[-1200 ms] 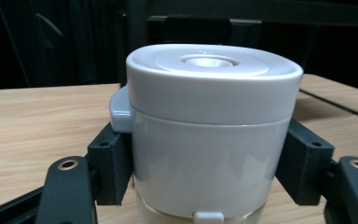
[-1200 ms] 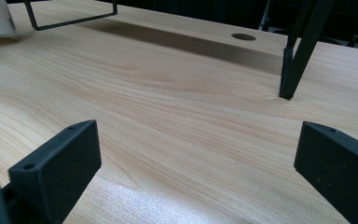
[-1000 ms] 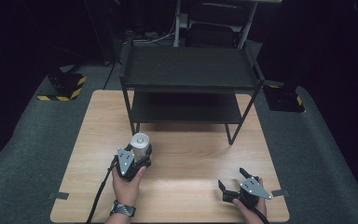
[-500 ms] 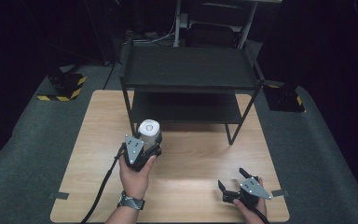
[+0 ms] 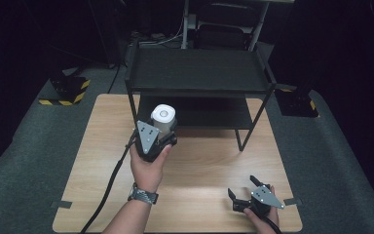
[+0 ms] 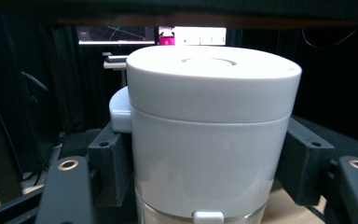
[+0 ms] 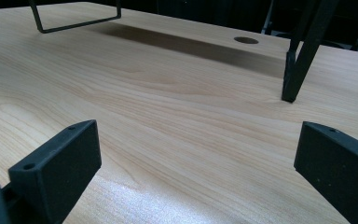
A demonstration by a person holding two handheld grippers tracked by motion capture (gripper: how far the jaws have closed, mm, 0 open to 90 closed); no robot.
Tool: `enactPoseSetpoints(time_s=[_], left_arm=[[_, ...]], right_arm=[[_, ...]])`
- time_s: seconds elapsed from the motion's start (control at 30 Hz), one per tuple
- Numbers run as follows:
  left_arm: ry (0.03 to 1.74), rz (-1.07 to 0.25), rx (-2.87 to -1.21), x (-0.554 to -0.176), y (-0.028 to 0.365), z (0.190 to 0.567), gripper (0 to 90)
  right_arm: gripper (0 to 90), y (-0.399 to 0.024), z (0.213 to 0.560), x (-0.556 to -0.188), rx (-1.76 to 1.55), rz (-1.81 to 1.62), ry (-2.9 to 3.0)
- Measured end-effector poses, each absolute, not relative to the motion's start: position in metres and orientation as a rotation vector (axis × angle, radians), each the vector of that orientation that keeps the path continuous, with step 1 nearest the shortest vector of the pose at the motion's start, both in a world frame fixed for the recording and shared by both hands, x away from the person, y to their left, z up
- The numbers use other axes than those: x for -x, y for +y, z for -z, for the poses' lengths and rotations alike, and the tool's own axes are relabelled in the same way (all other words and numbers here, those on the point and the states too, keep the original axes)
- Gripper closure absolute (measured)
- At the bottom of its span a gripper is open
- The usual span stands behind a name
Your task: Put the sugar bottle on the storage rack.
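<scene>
In the high view we see a wooden tabletop [image 5: 199,161] in the middle of the frame, with a black two-level rack [image 5: 197,73] standing on its far half. Left of centre, the left hand [image 5: 148,163] holds the left claw [image 5: 160,127], which is clenched on a white jar [image 5: 163,117]. The jar stands upright, lid up, in front of the rack's lower shelf at its left end. A cable [image 5: 109,185] trails from this claw toward the bottom left. At the lower right, the right claw [image 5: 242,187] rests low near the tabletop's near edge, its jaws spread apart with nothing between them.

In the left gripper view we see the jar [image 6: 209,135] at the centre of the frame, a white cylinder with a wider white lid and a clear band showing at its bottom edge. The jaws press against its two sides. Lit screens [image 6: 151,35] glow at the top, behind the jar.

In the right gripper view we see the right claw [image 7: 196,154] released, one jaw at lower left and one at lower right, with bare tabletop [image 7: 168,107] between them. A rack leg [image 7: 300,65] meets the wood at the upper right, and a round hole [image 7: 246,40] lies in the tabletop beyond it.
</scene>
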State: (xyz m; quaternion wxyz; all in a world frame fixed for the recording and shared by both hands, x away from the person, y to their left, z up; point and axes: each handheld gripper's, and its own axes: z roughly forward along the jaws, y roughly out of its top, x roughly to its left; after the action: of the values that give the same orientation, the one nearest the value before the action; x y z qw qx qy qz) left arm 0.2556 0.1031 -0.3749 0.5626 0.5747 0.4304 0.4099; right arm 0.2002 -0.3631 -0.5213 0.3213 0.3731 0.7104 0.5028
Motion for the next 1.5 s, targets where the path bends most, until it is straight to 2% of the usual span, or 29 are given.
enactPoseSetpoints(time_s=[0.47, 0.97, 1.5], left_arm=[[1.050, -0.977, -1.350, -0.303, 0.086, 0.368, 30.9], [1.111, -1.001, -1.327, -0.351, 0.066, 0.379, 30.9], [1.106, -0.987, -1.333, -0.356, 0.068, 0.381, 29.2]], right_arm=[[0.2, -0.365, 0.522, -0.200, -0.976, -1.336, 1.864], [0.1, -0.367, 0.524, -0.199, -0.964, -1.349, 1.860], [0.1, -0.367, 0.524, -0.199, -0.961, -1.350, 1.859]])
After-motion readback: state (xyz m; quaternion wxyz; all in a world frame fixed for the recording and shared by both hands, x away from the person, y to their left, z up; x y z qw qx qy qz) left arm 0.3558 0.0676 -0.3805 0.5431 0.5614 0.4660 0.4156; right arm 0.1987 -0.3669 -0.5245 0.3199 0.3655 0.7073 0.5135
